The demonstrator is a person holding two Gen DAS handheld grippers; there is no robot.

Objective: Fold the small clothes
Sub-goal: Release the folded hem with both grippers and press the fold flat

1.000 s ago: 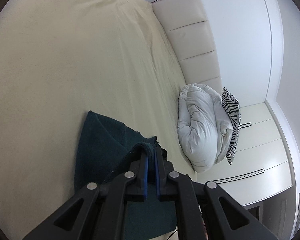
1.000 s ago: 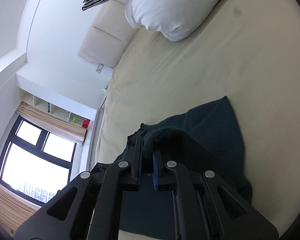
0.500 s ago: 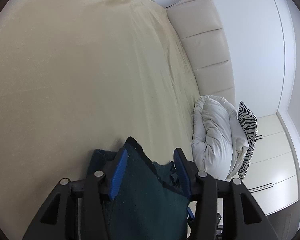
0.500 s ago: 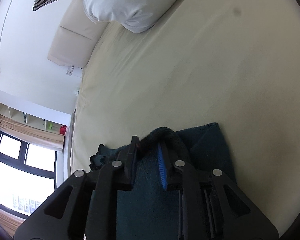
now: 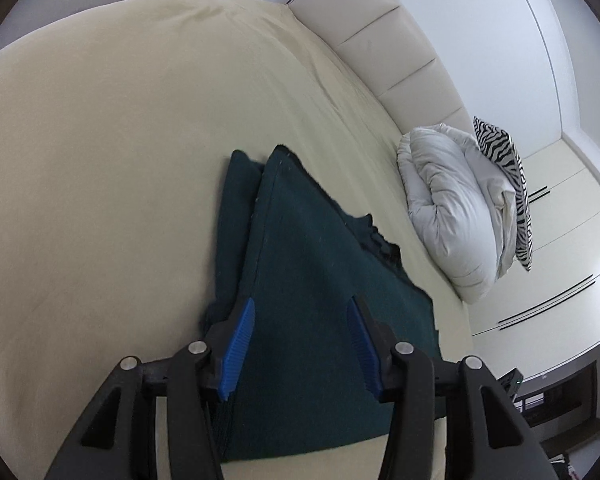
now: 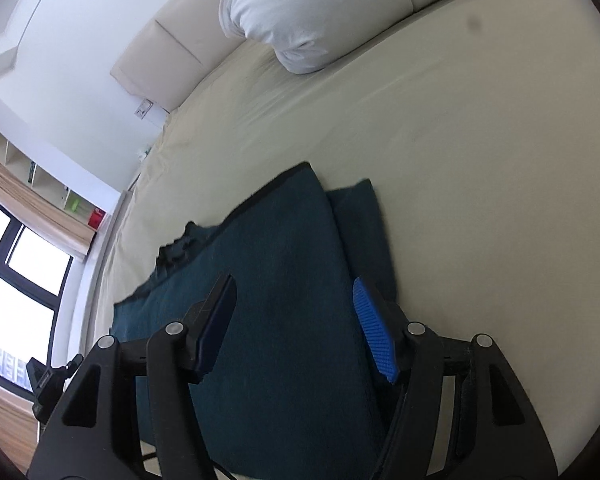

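Bed: folded teal garment flat; both grippers' jaws just opened, released.

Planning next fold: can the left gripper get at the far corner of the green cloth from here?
Probably yes. The left gripper hangs open over the green cloth, jaws just opened and gripping nothing; only bare bedsheet surrounds that corner.

Bright bedroom: cream bed, padded headboard, white duvet, zebra pillow, big window.
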